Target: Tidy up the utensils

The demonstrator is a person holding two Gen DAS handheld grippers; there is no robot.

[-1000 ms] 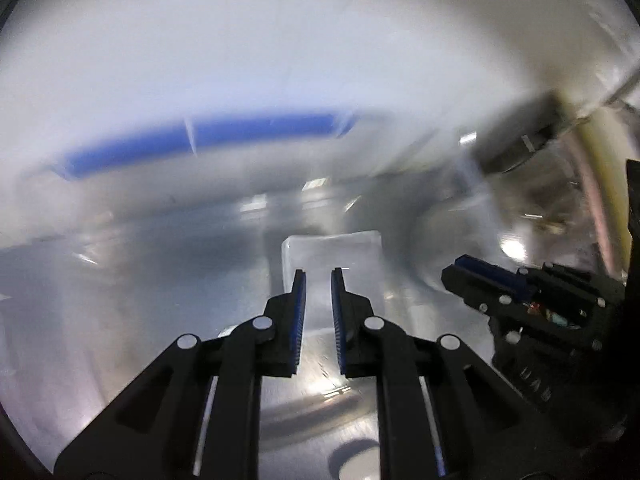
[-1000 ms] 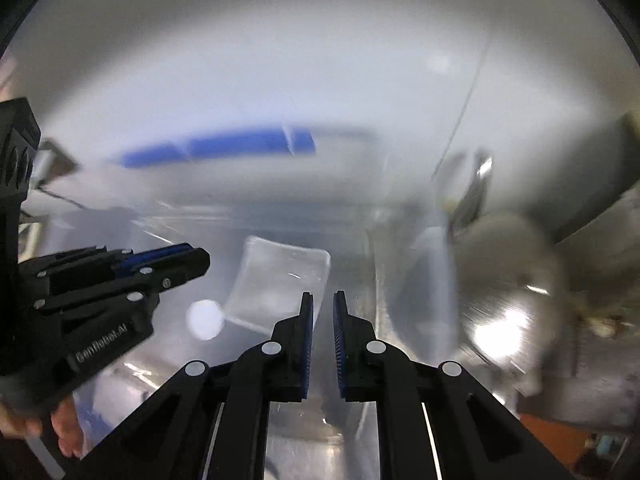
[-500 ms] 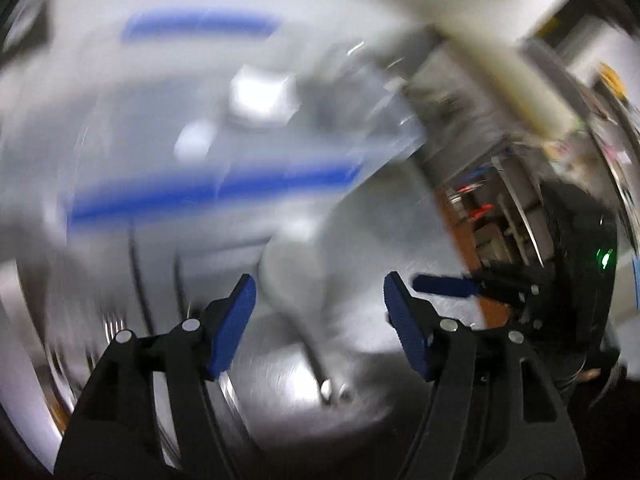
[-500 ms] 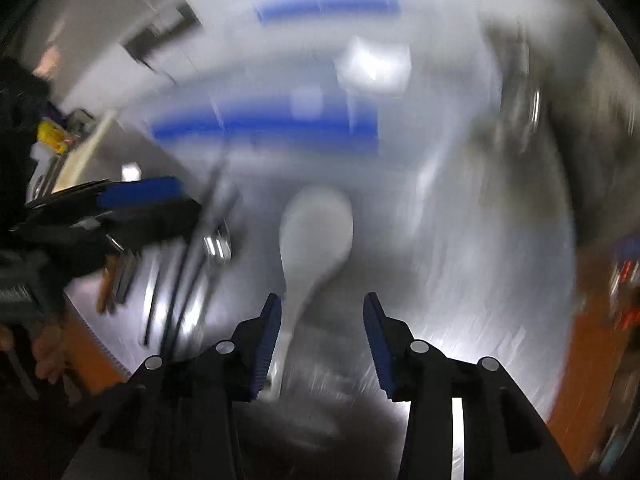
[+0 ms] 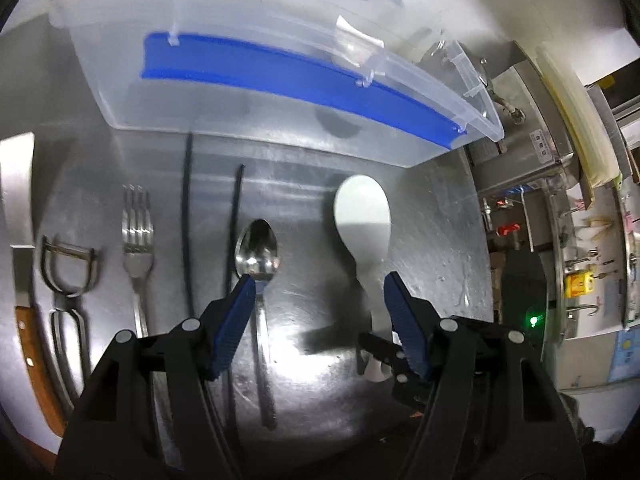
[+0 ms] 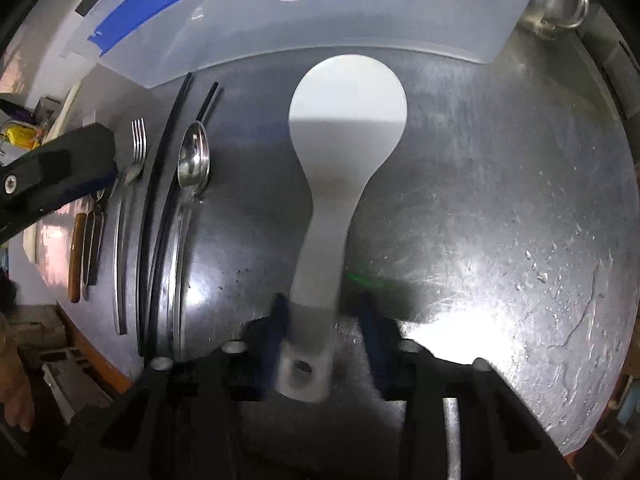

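Observation:
A white rice paddle (image 6: 344, 128) lies on the steel counter, bowl toward a clear plastic bin (image 6: 304, 28) with blue handles. My right gripper (image 6: 324, 312) is open, its blurred jaws either side of the paddle's handle near its end. The paddle also shows in the left wrist view (image 5: 362, 220). My left gripper (image 5: 318, 292) is open above the counter, between a metal spoon (image 5: 258, 248) and the paddle. The right gripper (image 5: 390, 356) shows low beside the paddle handle. Two black chopsticks (image 5: 188, 220), a fork (image 5: 138, 240), a peeler (image 5: 68, 272) and a wooden-handled knife (image 5: 18, 216) lie in a row.
The bin (image 5: 256, 68) stands at the back of the counter. A metal cup (image 6: 560, 0) stands at the far right beside it. The counter's edge runs along the left (image 6: 96, 344). Shelves and kitchen gear (image 5: 560, 240) lie beyond the right edge.
Both grippers swung down from facing the bin to the counter and opened. The right gripper has come down around the paddle's handle.

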